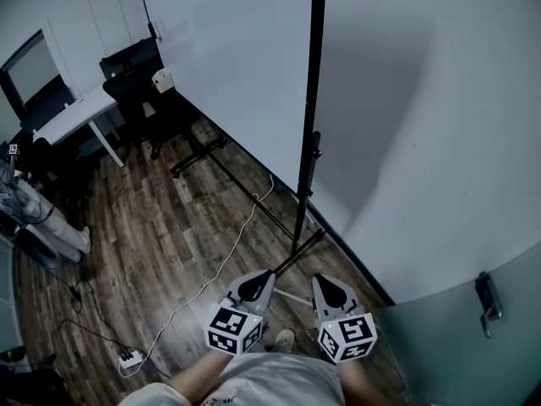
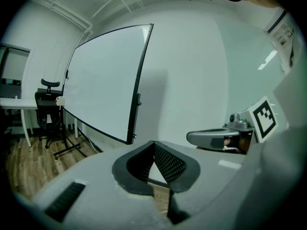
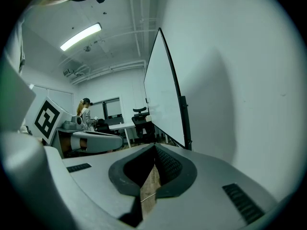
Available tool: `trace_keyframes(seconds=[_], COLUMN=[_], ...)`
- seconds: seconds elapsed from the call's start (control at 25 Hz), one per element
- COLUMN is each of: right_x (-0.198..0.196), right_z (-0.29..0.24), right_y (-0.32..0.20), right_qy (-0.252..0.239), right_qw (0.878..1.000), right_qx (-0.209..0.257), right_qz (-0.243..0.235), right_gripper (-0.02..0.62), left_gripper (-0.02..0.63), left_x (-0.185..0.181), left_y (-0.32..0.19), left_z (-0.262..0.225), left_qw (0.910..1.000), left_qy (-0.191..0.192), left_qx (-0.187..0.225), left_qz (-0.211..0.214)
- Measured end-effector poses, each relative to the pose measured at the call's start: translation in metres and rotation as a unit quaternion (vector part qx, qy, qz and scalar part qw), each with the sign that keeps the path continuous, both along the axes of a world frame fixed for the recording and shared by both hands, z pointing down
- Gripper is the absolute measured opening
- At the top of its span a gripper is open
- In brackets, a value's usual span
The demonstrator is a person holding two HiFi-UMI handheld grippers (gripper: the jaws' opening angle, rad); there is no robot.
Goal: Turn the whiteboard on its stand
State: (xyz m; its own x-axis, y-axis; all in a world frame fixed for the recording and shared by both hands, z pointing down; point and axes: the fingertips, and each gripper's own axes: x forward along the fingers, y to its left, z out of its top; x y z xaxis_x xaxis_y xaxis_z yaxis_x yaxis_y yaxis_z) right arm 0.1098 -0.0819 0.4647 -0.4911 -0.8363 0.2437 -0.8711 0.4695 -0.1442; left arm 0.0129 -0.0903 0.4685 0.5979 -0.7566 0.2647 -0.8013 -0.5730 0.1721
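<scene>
Wooden floor (image 1: 169,227) beneath the whiteboard (image 1: 228,66) holds a cable (image 1: 230,248) that turning could snag; left gripper (image 1: 254,288) and right gripper (image 1: 332,290) are closed, empty.

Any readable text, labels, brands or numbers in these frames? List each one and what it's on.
No readable text in any view.
Face of the whiteboard: blank, nothing written.
Cubes on the left gripper and right gripper: square black-and-white coded markers only, no letters or digits.
White power strip: too small to read any print.
</scene>
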Motion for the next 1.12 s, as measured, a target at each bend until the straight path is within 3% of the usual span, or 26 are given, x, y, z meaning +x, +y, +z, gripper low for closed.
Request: trace_keyframes(seconds=[0.48,1.12], right_x=[-0.008,0.001], right_z=[-0.019,-0.049], right_y=[-0.040,-0.149], right_qy=[0.009,0.029], right_qw=[0.999,0.997], right_qx=[0.019,0.041], right_qz=[0.040,0.064], right_gripper=[0.000,0.000], left_gripper=[0.011,0.011], left_x=[-0.012,-0.016], left_y=[-0.038,-0.140], left_z=[-0.013,-0.037], left_qw=[0.9994,0.9985], left_qy=[0.000,0.003], left_qx=[0.009,0.035], left_qz=[0.032,0.041])
